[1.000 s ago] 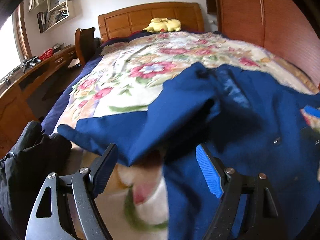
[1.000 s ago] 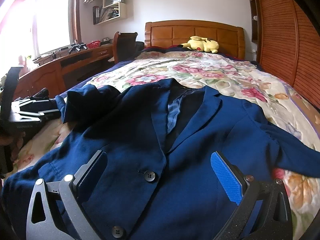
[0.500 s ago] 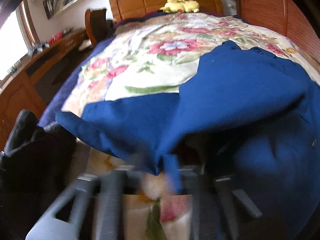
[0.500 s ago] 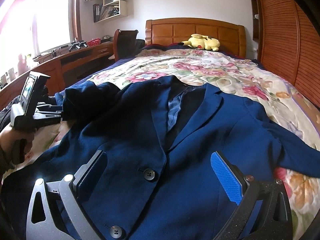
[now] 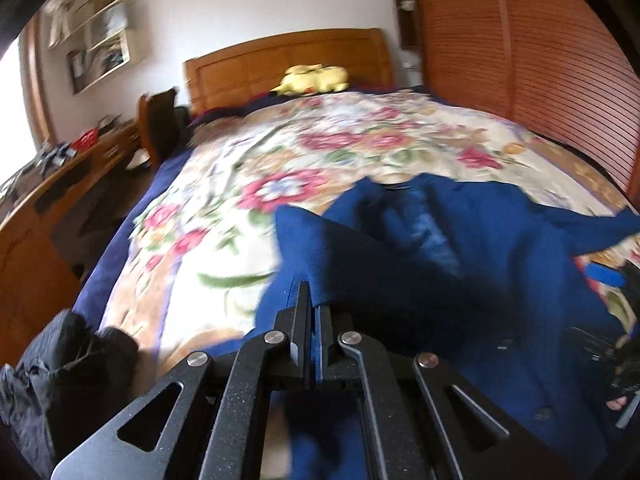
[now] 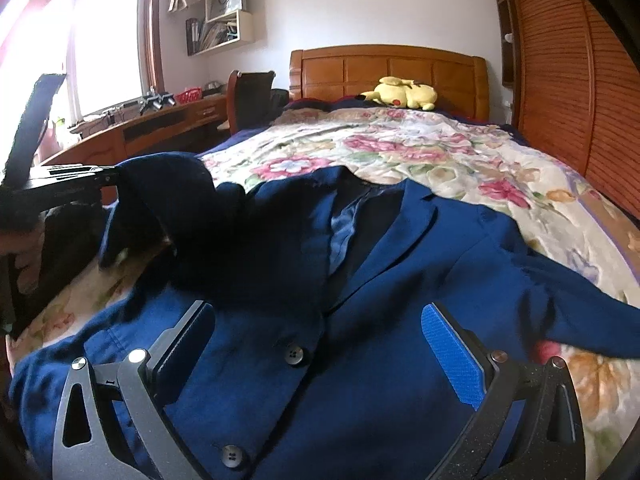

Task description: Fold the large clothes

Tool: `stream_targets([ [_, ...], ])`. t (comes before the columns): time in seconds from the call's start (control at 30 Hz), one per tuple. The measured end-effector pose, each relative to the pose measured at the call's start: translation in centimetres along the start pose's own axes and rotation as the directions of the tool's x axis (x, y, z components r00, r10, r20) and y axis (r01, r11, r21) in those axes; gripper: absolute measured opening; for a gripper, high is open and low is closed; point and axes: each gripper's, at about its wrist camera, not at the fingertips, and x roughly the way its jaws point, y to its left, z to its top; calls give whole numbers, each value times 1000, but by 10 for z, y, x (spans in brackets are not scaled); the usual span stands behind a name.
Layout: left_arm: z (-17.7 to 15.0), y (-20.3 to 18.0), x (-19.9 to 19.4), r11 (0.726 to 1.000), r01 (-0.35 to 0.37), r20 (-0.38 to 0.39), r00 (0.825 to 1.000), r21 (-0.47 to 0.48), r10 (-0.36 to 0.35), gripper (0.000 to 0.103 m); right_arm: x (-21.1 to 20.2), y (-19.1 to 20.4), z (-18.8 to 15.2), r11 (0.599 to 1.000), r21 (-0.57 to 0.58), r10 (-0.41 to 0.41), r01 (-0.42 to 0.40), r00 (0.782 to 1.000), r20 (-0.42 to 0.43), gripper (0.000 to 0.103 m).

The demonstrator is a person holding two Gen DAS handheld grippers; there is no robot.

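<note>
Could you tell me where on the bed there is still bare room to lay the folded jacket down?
The flowered quilt lies bare between the navy jacket's collar and the yellow plush toy at the headboard, and in a strip along the slatted wardrobe. The near end is crowded: jacket, both grippers, and dark clothing at the left corner.

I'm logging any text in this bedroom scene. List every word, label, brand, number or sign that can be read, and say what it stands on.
None can be read.
Papers and binders on the white wall shelf: too small and blurred.
Dark navy blue blazer and its dark buttons: no label or marking shows.
Yellow plush toy by the wooden headboard: no text.
Floral bedspread: pattern only.
</note>
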Motion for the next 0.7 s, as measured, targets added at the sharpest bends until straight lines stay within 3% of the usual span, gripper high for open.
stream_targets([
  [0.1,0,-25,-7,999,26,0,1000,45,-26,1,-5,-4,-2,1000,8,-6,6,1000,7,103],
  [0.23,-10,-40,-4,998,44,-33,999,42,-43,2,-6,-4,-7,1000,0,-18,18,1000,0,103],
  [0.33,-24,-41,-4,997,81,-64,995,20,-80,7,-8,-2,-9,1000,-16,-24,24,1000,-7,103],
  [0.4,-33,-40,-6,995,100,-77,992,6,-99,18,-9,-1,-10,999,-24,-27,27,1000,-9,103],
  [0.47,-43,-37,-11,994,114,-73,991,1,-113,38,-10,-1,-8,999,-29,-25,25,1000,-10,103],
  [0.6,-60,-27,-18,994,109,-78,991,-7,-109,46,-12,0,-6,999,-31,-19,19,1000,-7,103],
  [0.67,-66,-20,-20,995,100,-79,992,-13,-101,67,-13,0,-6,999,-33,-16,16,1000,-6,103],
  [0.7,-69,-15,-21,995,94,-75,993,-19,-95,72,-13,1,-7,999,-36,-15,15,1000,-5,103],
])
